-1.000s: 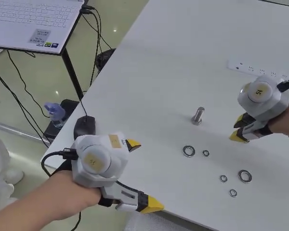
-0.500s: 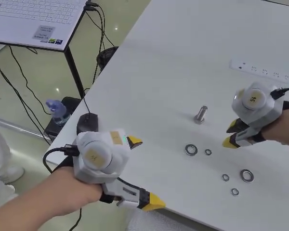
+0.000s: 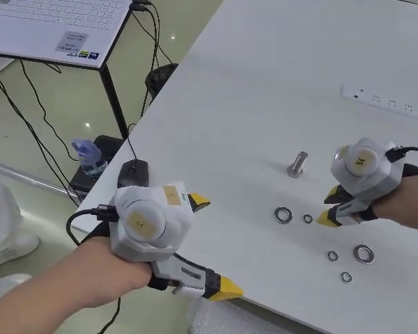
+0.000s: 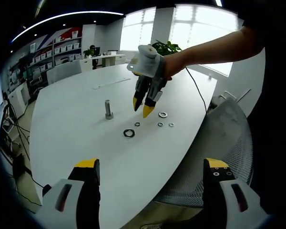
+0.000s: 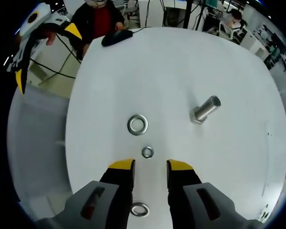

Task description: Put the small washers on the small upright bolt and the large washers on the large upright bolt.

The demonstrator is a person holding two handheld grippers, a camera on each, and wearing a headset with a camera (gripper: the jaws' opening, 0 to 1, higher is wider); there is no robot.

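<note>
Small washer, 6 o'clock of upright bolt: right gripper has lowered toward it, jaws half-open and empty, pickup likely next; left gripper wide open, empty.

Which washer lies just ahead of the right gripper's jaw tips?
The small washer beside the large washer nearest the bolt; only it sits between that washer and the right gripper.
</note>
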